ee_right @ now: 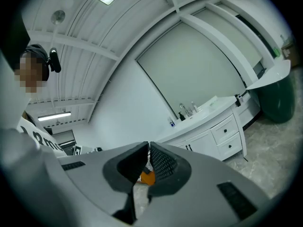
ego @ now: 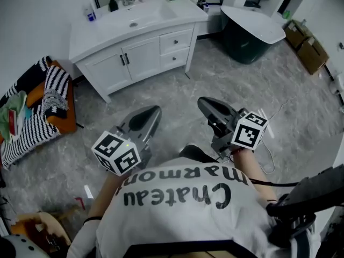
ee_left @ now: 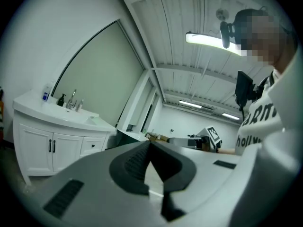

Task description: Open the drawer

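The white vanity [ego: 115, 34] stands against the far wall, with two small drawers at its right side, the upper drawer [ego: 176, 40] and the lower drawer [ego: 174, 58], both closed. They show again in the right gripper view as the upper drawer [ee_right: 224, 126] and the lower drawer [ee_right: 230, 144], and the vanity [ee_left: 47, 145] also appears in the left gripper view. My left gripper [ego: 154, 112] and right gripper [ego: 203, 103] hang level close to my chest, well short of the vanity. Both are shut and hold nothing, as the left gripper [ee_left: 149, 143] and right gripper [ee_right: 148, 147] views show.
A sink with a faucet and bottles [ego: 113, 4] tops the vanity. A striped cloth on an orange seat [ego: 45, 104] lies at the left. A dark green basin stand [ego: 247, 34] and cardboard boxes [ego: 303, 44] stand at the right. A cable [ego: 271, 157] lies on the grey floor.
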